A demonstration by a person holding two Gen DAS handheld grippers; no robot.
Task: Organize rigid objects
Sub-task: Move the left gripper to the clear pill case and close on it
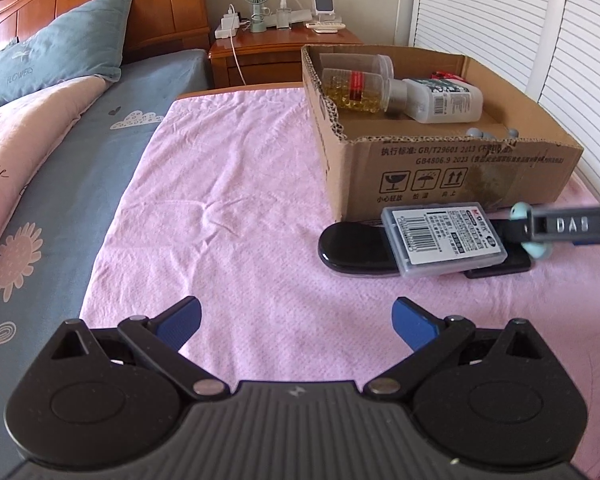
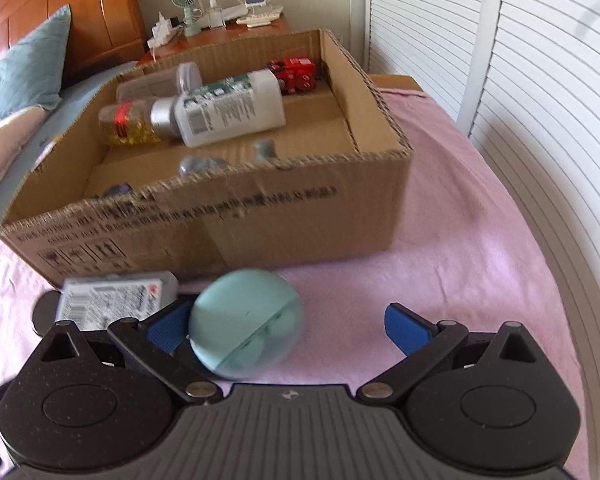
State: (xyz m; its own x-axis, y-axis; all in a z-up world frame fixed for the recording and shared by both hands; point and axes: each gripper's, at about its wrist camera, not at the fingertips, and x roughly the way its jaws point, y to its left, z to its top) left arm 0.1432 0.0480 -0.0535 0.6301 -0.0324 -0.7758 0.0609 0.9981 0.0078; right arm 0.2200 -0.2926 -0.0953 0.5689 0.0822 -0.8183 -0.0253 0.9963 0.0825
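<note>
Left wrist view: the left gripper hovers over the pink cloth, jaws wide apart and empty. A flat grey plastic case lies on a black oval object just near the cardboard box.

Right wrist view: the right gripper is spread wide, gripping nothing; a teal ball, blurred, sits against its left finger. It looks light, rigid and smooth, so it may roll; pinch across its widest part.
</note>
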